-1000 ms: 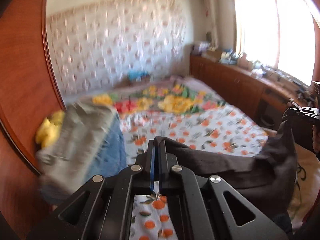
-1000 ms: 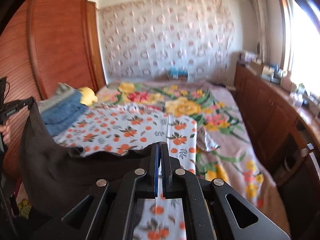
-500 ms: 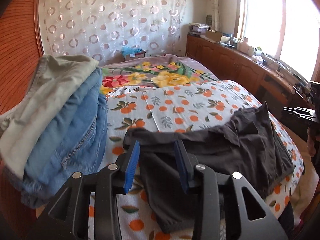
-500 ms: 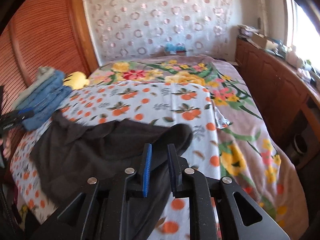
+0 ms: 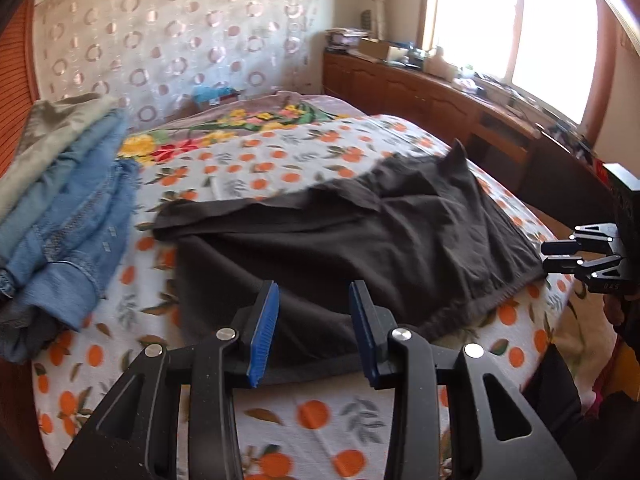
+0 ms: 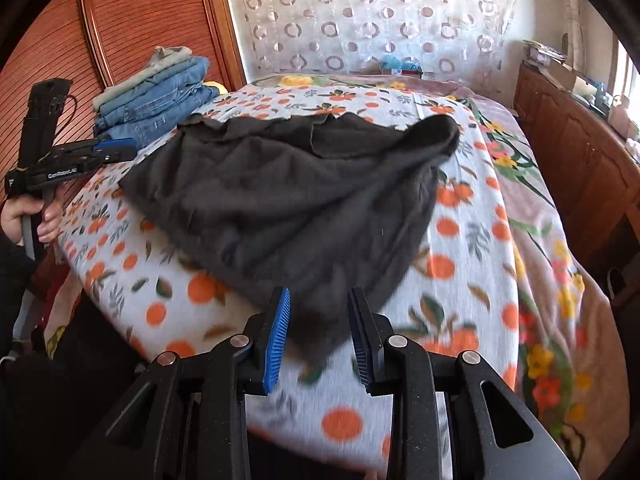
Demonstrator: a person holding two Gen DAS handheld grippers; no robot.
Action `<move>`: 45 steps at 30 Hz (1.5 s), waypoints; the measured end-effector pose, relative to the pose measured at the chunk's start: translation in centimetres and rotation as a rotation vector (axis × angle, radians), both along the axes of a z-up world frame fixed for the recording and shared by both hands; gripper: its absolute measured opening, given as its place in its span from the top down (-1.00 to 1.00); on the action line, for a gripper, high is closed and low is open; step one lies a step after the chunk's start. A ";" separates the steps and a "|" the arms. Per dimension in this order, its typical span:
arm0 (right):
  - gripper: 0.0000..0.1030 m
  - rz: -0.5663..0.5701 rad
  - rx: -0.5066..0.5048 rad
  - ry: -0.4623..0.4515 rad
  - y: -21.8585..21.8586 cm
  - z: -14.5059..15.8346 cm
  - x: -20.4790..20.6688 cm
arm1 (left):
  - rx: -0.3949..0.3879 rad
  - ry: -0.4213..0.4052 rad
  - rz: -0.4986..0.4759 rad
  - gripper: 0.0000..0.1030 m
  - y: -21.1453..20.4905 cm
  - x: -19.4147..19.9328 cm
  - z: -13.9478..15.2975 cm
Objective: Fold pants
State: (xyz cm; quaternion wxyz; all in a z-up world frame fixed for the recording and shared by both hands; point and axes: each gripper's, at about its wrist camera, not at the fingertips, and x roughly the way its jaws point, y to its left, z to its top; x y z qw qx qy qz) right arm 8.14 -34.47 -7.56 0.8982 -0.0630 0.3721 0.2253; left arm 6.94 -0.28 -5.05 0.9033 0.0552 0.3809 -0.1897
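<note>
The dark grey pants lie rumpled and loosely spread on the orange-print blanket near the bed's front edge. They also show in the right wrist view. My left gripper is open and empty just behind the pants' near hem. My right gripper is open and empty above the other near corner. Each gripper shows in the other's view, the right at the pants' right edge, the left at their left.
A stack of folded jeans and a khaki garment sits on the bed's left, next to the wooden wardrobe. A wooden sideboard with clutter runs under the window on the right. A floral bedspread covers the far bed.
Both grippers held the pants up a second ago. They laid them on the bed, opened, let go and pulled back a little toward the near edge.
</note>
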 end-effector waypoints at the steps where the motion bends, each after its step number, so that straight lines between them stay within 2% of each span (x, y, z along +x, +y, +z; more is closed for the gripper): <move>1: 0.39 -0.006 -0.012 -0.001 0.1 0.3 -0.2 | 0.002 0.002 -0.007 0.27 -0.6 -0.2 -0.2; 8: 0.35 0.010 -0.059 0.010 1.2 0.0 -1.8 | 0.004 0.006 -0.041 0.27 -2.3 -0.7 -0.4; 13: 0.37 -0.026 -0.056 -0.007 1.4 -0.2 -0.9 | 0.015 -0.003 -0.042 0.27 -2.2 -1.1 -0.3; 14: 0.57 -0.030 -0.053 -0.014 1.4 0.0 -0.7 | 0.021 -0.005 -0.041 0.27 -2.0 -1.1 -0.3; 16: 0.68 -0.028 -0.059 -0.034 1.4 0.3 -0.4 | 0.035 -0.006 -0.036 0.27 -1.7 -1.4 -0.6; 18: 0.80 -0.029 -0.036 -0.056 1.3 0.9 -0.3 | 0.034 0.006 -0.023 0.27 -1.1 -1.4 -1.1; 21: 0.83 -0.031 -0.005 -0.094 1.4 2.2 0.0 | 0.025 0.018 -0.011 0.27 -0.3 -1.6 -1.6; 30: 0.86 -0.005 0.076 -0.176 3.4 6.3 3.4 | 0.020 0.004 -0.013 0.27 -0.2 -1.4 -1.2; 33: 0.86 0.049 0.112 -0.186 4.9 7.3 4.4 | 0.011 -0.007 -0.018 0.27 -0.3 -1.3 -0.6; 38: 0.86 0.141 0.138 -0.153 8.5 7.1 5.6 | 0.000 -0.040 -0.049 0.27 -1.4 -0.8 0.8; 45: 0.86 0.176 0.118 -0.016 10.5 2.9 7.4 | -0.006 -0.046 -0.083 0.27 -2.9 0.1 1.4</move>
